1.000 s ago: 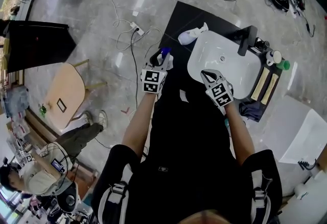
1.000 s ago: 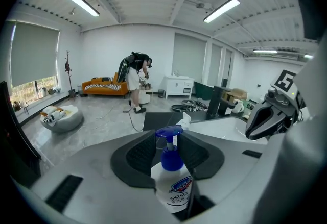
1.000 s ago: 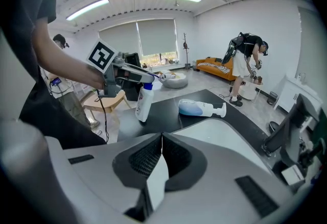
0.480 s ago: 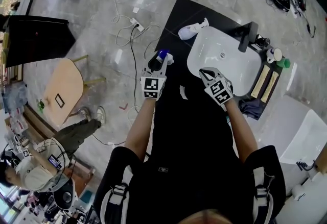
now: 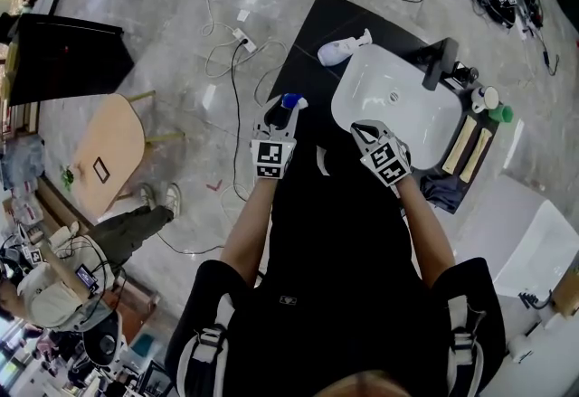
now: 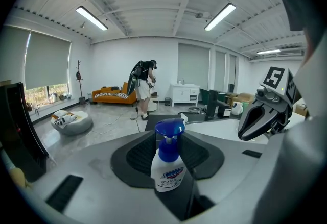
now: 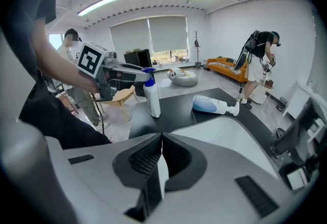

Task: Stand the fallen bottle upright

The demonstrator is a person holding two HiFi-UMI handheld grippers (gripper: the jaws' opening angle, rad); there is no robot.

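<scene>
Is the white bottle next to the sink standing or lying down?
Lying down: the white bottle rests lengthwise on the black counter, pump head pointing sideways.

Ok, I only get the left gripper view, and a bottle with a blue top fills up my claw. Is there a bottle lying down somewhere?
Observer: Yes. The right gripper view shows a fallen bottle on its side on the black counter, next to the white sink.
Operator: Which way is its squirty end?
Observer: Its pump end points away from the blue-topped bottle you hold.
Operator: Is my other claw holding something?
Observer: No. The right claw is shut, jaws together, nothing between them.
</scene>
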